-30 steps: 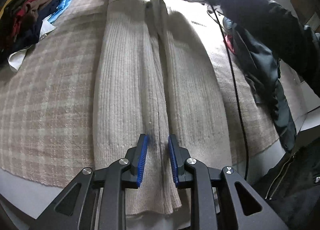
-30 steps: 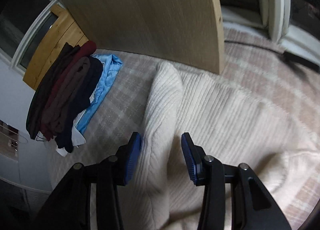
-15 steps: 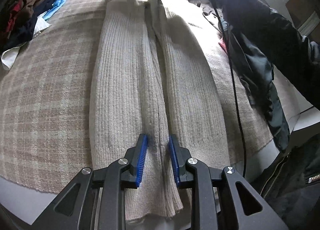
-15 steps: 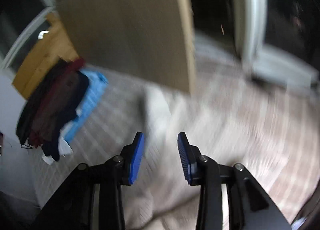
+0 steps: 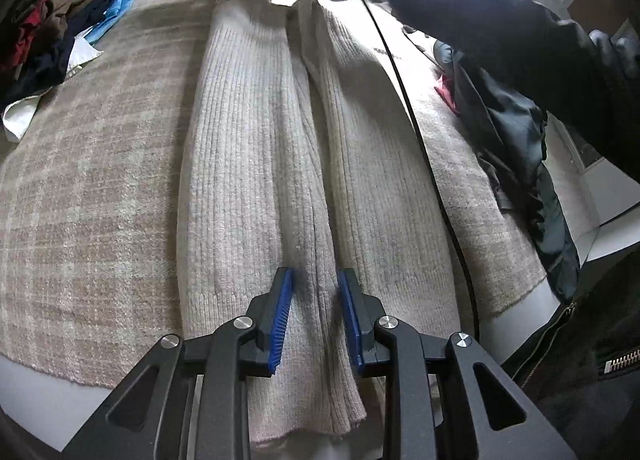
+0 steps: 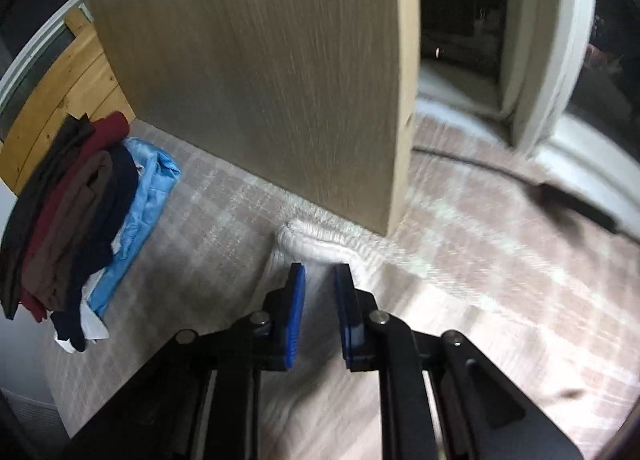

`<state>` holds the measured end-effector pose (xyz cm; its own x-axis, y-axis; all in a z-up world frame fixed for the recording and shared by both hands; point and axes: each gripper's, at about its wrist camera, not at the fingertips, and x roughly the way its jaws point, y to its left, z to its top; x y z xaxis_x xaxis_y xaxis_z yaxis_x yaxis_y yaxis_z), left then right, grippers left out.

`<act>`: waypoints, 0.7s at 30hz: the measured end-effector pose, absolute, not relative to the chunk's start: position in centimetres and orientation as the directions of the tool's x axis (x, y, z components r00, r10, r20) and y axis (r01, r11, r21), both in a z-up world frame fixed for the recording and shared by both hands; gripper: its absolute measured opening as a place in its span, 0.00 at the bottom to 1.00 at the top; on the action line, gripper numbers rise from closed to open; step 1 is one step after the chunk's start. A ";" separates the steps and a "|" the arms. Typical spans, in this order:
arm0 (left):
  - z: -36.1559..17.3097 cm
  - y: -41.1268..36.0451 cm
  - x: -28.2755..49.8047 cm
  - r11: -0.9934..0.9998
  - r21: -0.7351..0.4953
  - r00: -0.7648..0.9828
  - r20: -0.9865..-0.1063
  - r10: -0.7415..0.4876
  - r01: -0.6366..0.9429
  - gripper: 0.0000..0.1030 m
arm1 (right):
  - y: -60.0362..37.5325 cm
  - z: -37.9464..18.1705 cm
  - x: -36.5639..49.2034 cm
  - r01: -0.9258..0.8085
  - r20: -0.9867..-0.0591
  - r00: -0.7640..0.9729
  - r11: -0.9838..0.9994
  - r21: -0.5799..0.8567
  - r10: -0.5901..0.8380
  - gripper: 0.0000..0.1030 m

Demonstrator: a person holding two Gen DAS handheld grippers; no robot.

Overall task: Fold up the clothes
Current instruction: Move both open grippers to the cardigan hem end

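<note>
Cream ribbed-knit sweater (image 5: 256, 163) lies lengthwise on the pink plaid blanket (image 5: 92, 187), sides folded into a long strip. Left gripper (image 5: 314, 316) pinches the near hem's middle fold, likely to anchor it. At the far end, right gripper (image 6: 320, 300) is closing over the collar, pads seemingly not yet pressing, readying a lengthwise fold.

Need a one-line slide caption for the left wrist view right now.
Left gripper fingers pinch the near hem of a cream ribbed sweater folded lengthwise on a plaid blanket, folded clothes stacked far left.
</note>
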<state>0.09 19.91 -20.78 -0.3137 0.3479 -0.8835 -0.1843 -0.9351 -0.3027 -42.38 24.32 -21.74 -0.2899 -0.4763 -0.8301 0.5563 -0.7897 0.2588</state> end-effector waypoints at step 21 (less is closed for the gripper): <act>-20.6 18.9 3.3 -0.924 -0.314 -0.264 -0.892 0.366 -0.219 0.23 | 28.6 -19.4 -25.9 0.753 -0.854 -0.153 -0.618 0.226 -0.498 0.20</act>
<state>3.31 18.93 -20.60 -0.2643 0.3656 -0.8925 -0.2192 -0.9239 -0.3136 -25.93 28.59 -19.38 -0.1529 -0.4981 -0.8535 0.7529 -0.6181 0.2258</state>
